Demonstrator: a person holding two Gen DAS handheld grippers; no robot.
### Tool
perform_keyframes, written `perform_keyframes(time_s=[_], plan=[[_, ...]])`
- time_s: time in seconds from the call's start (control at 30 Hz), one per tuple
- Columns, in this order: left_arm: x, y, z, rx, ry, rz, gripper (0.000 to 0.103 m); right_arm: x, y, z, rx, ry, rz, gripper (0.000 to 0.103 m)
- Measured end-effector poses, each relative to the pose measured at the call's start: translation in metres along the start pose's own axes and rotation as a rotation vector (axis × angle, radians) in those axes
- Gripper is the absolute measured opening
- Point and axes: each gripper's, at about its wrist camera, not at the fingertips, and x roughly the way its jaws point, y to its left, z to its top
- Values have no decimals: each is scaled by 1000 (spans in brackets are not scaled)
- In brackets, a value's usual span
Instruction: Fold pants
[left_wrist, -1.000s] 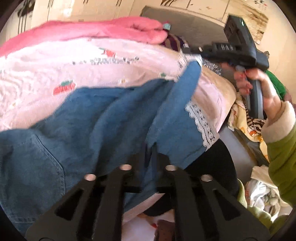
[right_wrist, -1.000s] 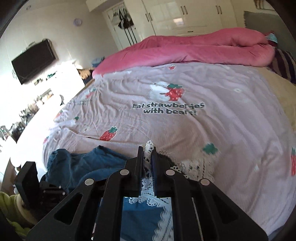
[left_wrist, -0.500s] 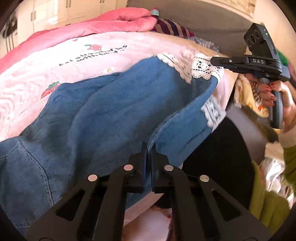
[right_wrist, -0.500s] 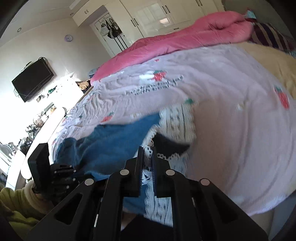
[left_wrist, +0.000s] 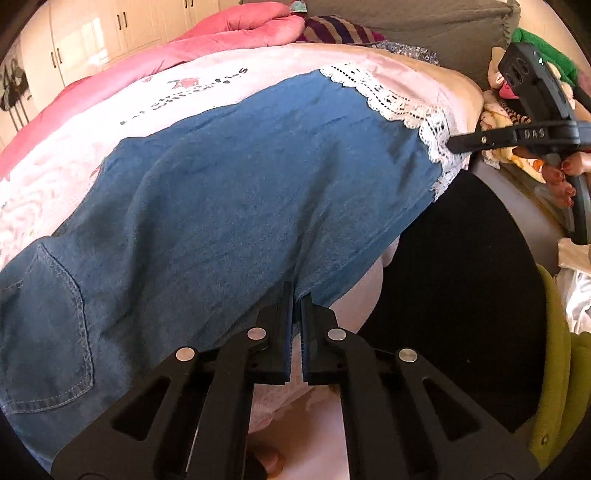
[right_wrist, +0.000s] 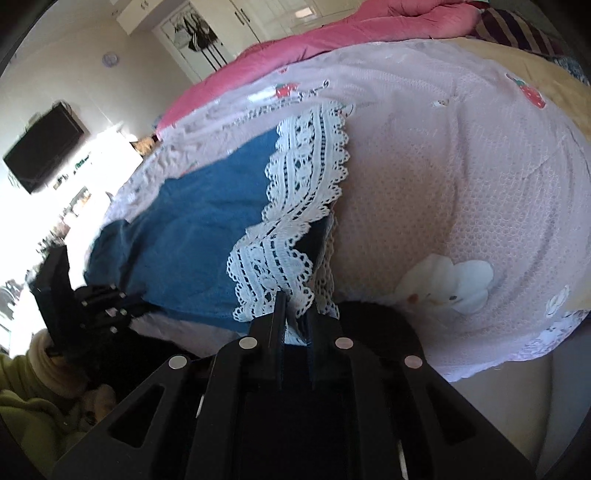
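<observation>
**Lace hem at risk of slipping as the pants are laid down**

While the blue denim pants (left_wrist: 236, 192) are spread across the pink strawberry bedspread (right_wrist: 461, 177) on the bed, they are held at 2 places. The left hand-held gripper (left_wrist: 297, 295) is clenched on the near edge of the denim. The right hand-held gripper (right_wrist: 295, 306) has the white lace hem (right_wrist: 295, 206) between its fingers, and its jaws have just been opening, so the grip there is judged to be loosening; whether the pads press on the lace cannot be told.

If the hem is let go before the leg lies flat, the lace may be dragged off the bed's edge or left bunched, and the fold line would be skewed. A snag of the open lacework on the ridged pads is also possible. Wrinkles under the denim could be locked in by a hasty fold.
</observation>
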Motion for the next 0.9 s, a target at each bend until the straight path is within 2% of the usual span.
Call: perform_keyframes(time_s=[0.07, 0.1, 0.17, 0.2, 0.23, 0.3, 0.37, 0.5, 0.57, 0.6, 0.63, 0.7, 0.8, 0.83, 0.87, 0.9], plan=[[-3, 5, -1, -27, -6, -17, 4, -6, 0, 2, 19, 3, -21, 35], [-7, 11, -2, -51, -15, -26, 9, -11, 1, 6, 21, -15, -23, 39], [-18, 19, -6, -88, -38, -37, 29, -29, 11, 15, -14, -81, -44, 52], [-24, 23, -8, -108, -44, -39, 33, -36, 19, 20, -39, -108, -54, 55], [-35, 30, -9, -132, -64, -37, 42, -42, 31, 30, -72, -139, -48, 59], [-55, 44, -13, -174, -111, -19, 51, -39, 54, 46, -127, -155, 9, 65], [-79, 64, -17, -237, -157, 43, 67, -15, 92, 69, -224, -120, 73, 69], [-119, 116, -34, -374, -209, 228, 77, 55, 163, 108, -405, -14, 136, 70], [-132, 148, -51, -457, -195, 329, 84, 88, 185, 126, -440, 45, 166, 70], [-132, 156, -55, -476, -177, 356, 87, 100, 192, 133, -452, 64, 166, 70], [-133, 170, -63, -511, -160, 389, 87, 121, 204, 144, -479, 98, 157, 70], [-133, 188, -74, -565, -155, 376, 87, 142, 214, 154, -509, 130, 130, 70], [-126, 209, -82, -669, -171, 261, 87, 178, 222, 165, -501, 212, 89, 70], [-121, 215, -83, -692, -171, 224, 84, 192, 219, 171, -461, 259, 90, 69], [-115, 219, -81, -706, -171, 200, 70, 202, 214, 174, -415, 295, 100, 65], [-109, 221, -81, -720, -161, 206, 65, 207, 212, 175, -383, 314, 112, 57]])
